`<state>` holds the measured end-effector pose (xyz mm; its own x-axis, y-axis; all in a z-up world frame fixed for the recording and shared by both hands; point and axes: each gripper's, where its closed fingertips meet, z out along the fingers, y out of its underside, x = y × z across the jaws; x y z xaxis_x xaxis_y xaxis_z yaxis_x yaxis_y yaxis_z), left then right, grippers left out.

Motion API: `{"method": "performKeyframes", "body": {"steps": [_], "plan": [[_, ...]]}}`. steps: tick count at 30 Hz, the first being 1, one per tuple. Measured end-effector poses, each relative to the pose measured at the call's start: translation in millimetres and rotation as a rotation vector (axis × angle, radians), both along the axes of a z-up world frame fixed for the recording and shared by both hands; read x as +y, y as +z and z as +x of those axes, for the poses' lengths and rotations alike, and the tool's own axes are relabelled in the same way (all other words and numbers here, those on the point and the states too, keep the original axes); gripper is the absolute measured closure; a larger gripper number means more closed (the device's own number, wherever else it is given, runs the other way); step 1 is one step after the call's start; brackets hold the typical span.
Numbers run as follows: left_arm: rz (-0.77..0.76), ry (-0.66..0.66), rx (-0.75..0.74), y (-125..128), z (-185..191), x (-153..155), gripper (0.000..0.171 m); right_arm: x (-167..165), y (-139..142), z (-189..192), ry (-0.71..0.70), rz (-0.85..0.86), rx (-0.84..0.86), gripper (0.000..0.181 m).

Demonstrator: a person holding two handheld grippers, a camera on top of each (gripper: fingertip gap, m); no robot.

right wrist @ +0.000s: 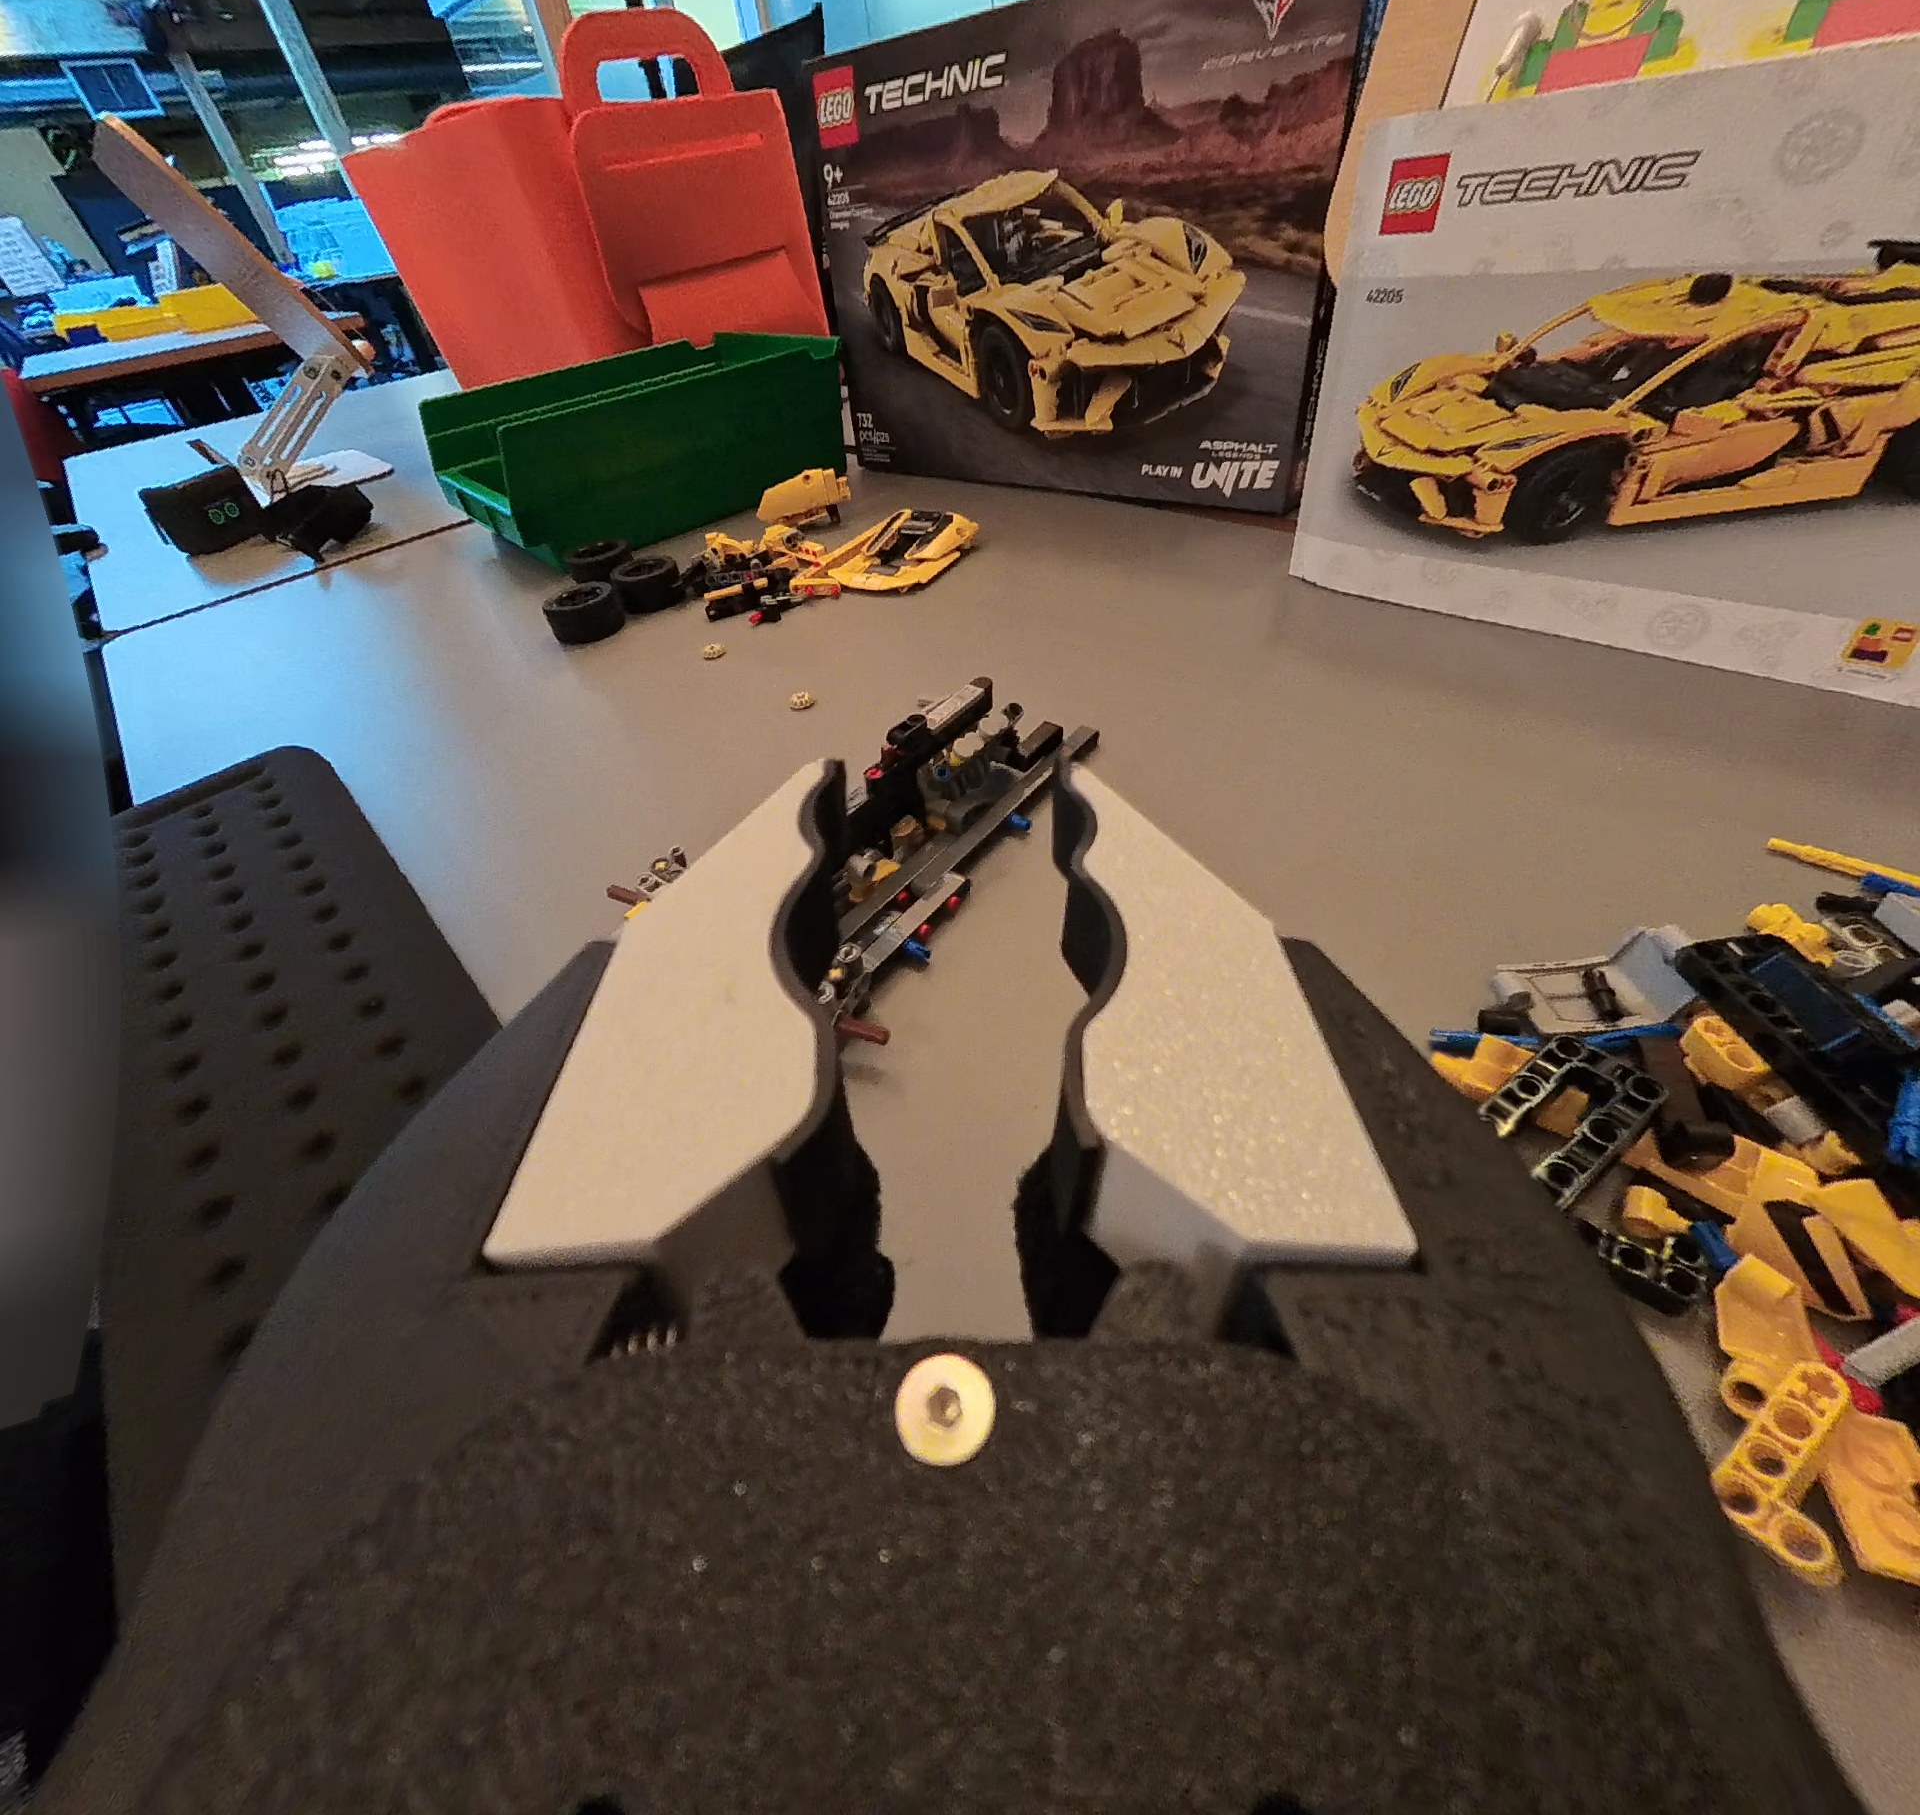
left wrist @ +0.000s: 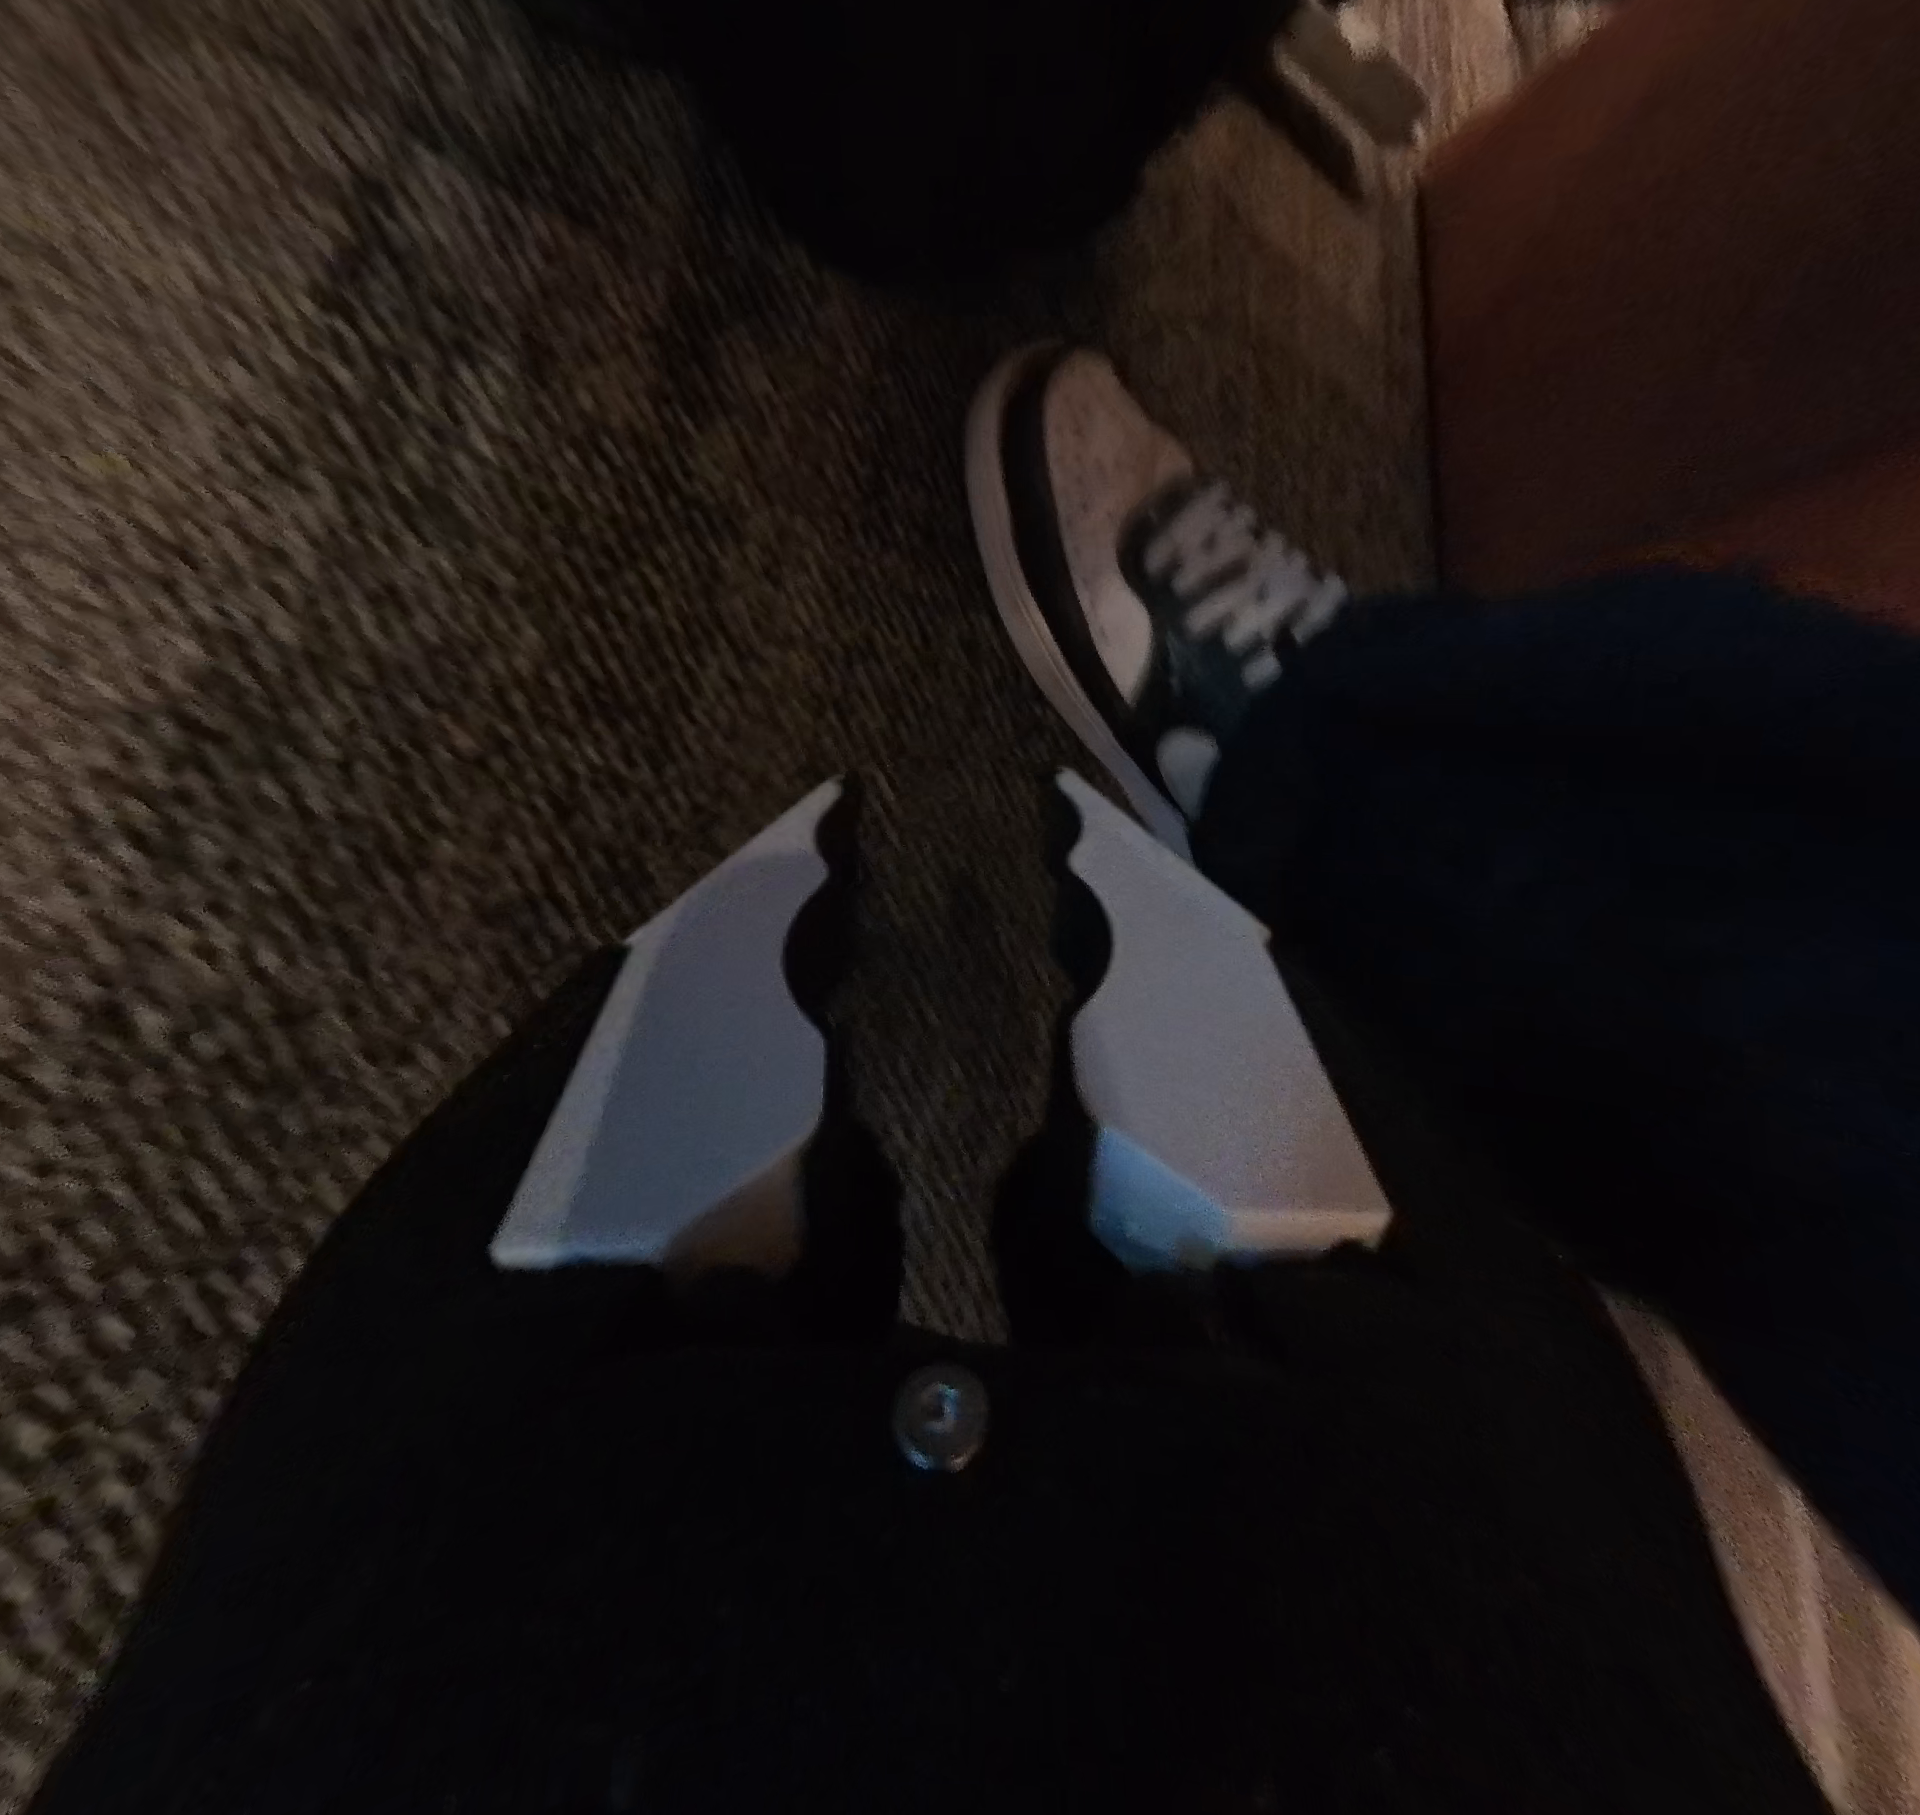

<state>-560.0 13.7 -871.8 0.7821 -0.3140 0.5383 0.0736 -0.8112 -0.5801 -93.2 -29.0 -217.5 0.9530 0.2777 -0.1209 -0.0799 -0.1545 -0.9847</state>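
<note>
My left gripper (left wrist: 951, 789) is open and empty. It points down at a grey-brown carpet (left wrist: 364, 518), with a person's black and white shoe (left wrist: 1101, 560) and a dark trouser leg (left wrist: 1558, 882) just to its right. My right gripper (right wrist: 945, 778) is open and empty above a grey table (right wrist: 1299, 830). A partly built black and grey brick chassis (right wrist: 935, 830) lies on the table between and just beyond its fingertips. The left finger (right wrist: 707, 986) hides part of the chassis.
A heap of yellow, black and blue brick parts (right wrist: 1714, 1142) lies at the right. Wheels and yellow car sections (right wrist: 748, 570) sit before a green bin (right wrist: 644, 446) and an orange bag (right wrist: 582, 227). A set box (right wrist: 1081, 259) and booklet (right wrist: 1621, 363) stand behind. A black perforated chair back (right wrist: 281, 986) is left.
</note>
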Motion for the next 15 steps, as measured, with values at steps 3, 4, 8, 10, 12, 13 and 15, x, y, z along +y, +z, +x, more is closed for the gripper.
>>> {"method": "performKeyframes", "body": {"steps": [3,4,8,10,12,13,15], "plan": [[0.132,0.158,-0.001,40.5,-28.6,90.1,0.119,1.0,-2.3,-1.2,0.012,-0.016,0.006,0.143],[0.172,0.198,0.005,56.9,-35.4,121.6,0.108,0.8,-1.8,-1.0,0.012,-0.014,0.008,0.144],[0.3,0.281,-0.022,130.0,-30.1,231.7,0.083,0.3,-0.1,1.0,0.006,-0.005,0.02,0.144],[0.283,0.285,-0.033,155.6,-13.6,269.1,0.098,1.4,-2.2,1.8,0.005,-0.018,0.028,0.144],[0.159,0.248,0.102,147.8,-2.0,290.7,0.113,2.6,-4.4,2.2,0.008,-0.034,0.038,0.143],[0.136,0.208,0.15,147.3,5.7,296.6,0.12,2.9,-5.1,2.2,0.011,-0.039,0.041,0.143],[0.176,0.109,0.177,160.4,35.8,299.6,0.152,3.1,-5.6,1.8,0.017,-0.044,0.048,0.143]]}}
